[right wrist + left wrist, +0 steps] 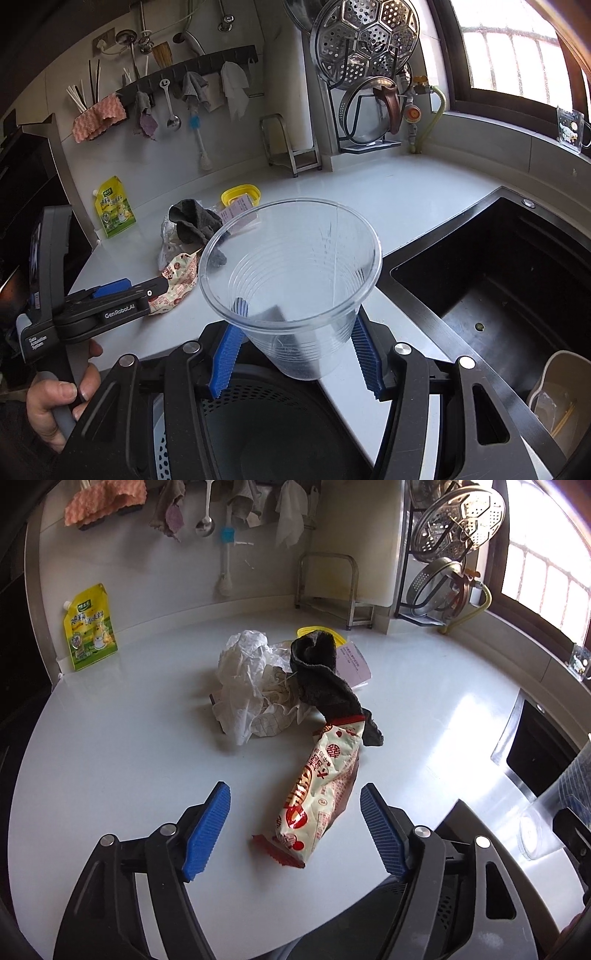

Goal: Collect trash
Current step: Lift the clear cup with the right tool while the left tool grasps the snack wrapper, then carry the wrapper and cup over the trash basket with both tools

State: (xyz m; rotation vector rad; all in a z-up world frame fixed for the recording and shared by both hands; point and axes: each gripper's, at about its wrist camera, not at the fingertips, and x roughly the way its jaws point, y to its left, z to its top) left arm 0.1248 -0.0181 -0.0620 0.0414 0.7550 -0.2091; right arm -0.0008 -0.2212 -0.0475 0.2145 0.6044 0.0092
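A red-and-cream snack wrapper (pixel 321 794) lies flat on the white counter (pixel 129 746) between the blue pads (pixel 207 830) of my left gripper (pixel 295 788). That gripper is open and neither pad touches the wrapper. Beyond it lie crumpled white paper (pixel 247 679) and a dark cloth (pixel 321 672). My right gripper (pixel 299 314) is shut on a clear plastic cup (pixel 295 258), held mouth-forward above a dark bin with a perforated rim (pixel 258 417). In the right wrist view, the left gripper (pixel 125 290) sits over the wrapper (pixel 177 284), held by a hand (pixel 59 398).
A yellow lid (pixel 314 631) and a pinkish slip of paper (pixel 354 662) lie behind the cloth. A yellow-green pouch (pixel 90 627) leans on the back wall. A black sink (pixel 517 258) lies to the right, with a beige container (pixel 554 398) in it. A lid rack (pixel 365 92) stands in the corner.
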